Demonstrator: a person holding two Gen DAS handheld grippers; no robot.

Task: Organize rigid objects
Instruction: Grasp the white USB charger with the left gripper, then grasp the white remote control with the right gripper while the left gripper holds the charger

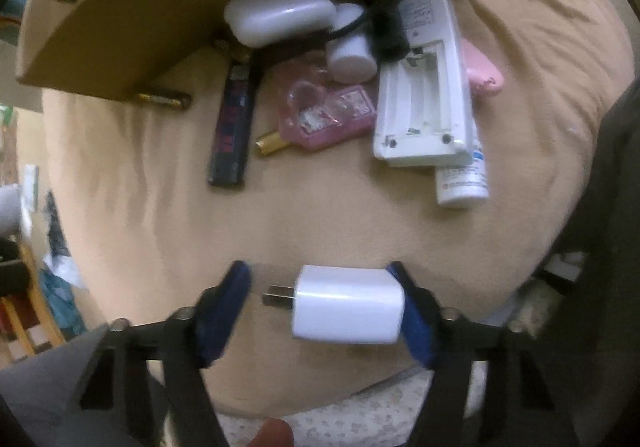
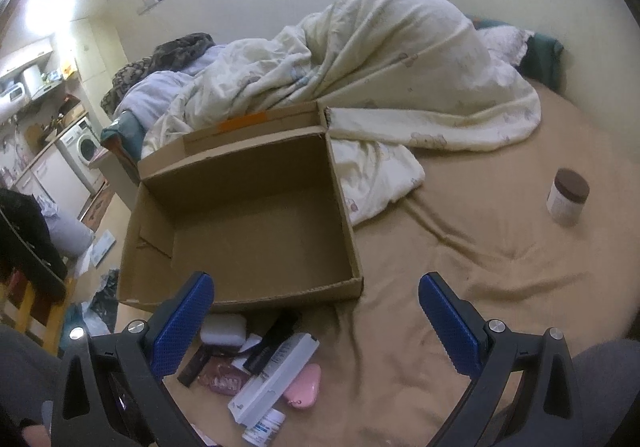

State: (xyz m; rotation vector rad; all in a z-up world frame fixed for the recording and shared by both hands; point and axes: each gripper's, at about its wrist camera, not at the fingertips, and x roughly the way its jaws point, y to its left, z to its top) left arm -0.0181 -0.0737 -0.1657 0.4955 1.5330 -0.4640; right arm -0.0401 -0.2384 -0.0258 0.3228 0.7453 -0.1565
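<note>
Between the half-spread blue pads of the left tool (image 1: 324, 307), a white plastic plug-in charger (image 1: 348, 305) is seen lying crosswise near the tan bed's (image 1: 320, 215) front edge, touched on one side only, not yet clamped.

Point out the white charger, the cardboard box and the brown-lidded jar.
charger (image 1: 348, 303): left wrist view, on its white body.
box (image 2: 256, 231): right wrist view, on its bare inner floor.
jar (image 2: 567, 199): right wrist view, on its pale side.

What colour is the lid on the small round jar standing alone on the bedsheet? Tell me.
Dark brown, on the small white round jar; seen only in the right wrist view.
</note>
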